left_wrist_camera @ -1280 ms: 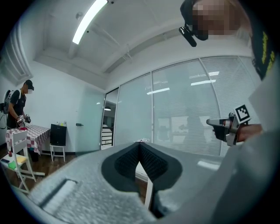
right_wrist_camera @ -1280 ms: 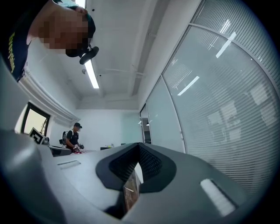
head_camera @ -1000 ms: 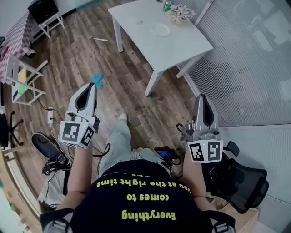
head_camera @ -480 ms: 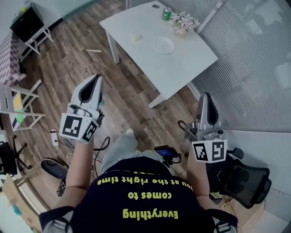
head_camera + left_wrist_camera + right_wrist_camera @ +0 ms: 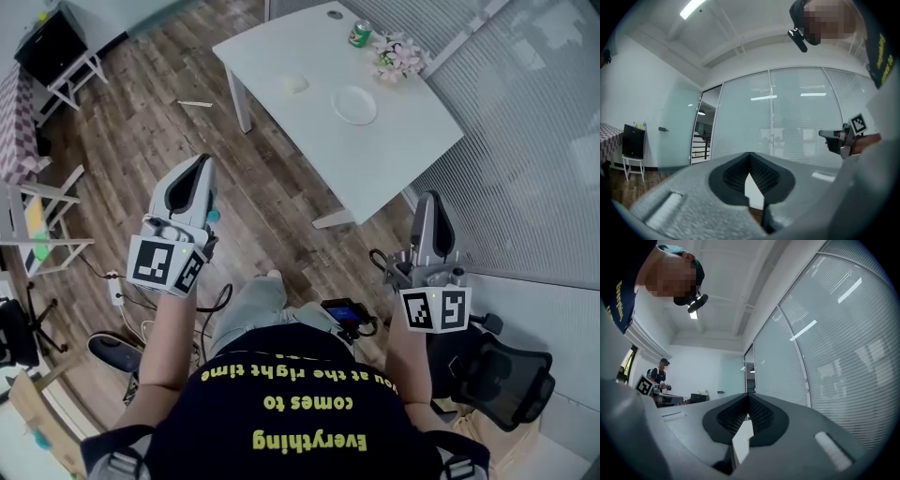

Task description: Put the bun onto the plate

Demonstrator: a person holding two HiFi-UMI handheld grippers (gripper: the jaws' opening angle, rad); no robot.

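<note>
My left gripper [image 5: 199, 165] and right gripper [image 5: 429, 199] are both empty, jaws pressed together, well short of the white table [image 5: 405, 124]. On the table the bun [image 5: 296, 83] lies near the plate [image 5: 354, 104]. I'd square up to the table, then spread one gripper over the bun. Wooden floor [image 5: 141, 122] surrounds the table, with a glass wall [image 5: 525, 141] beside it.

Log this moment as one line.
left gripper: shut, empty | right gripper: shut, empty | bun: on table, off plate
</note>
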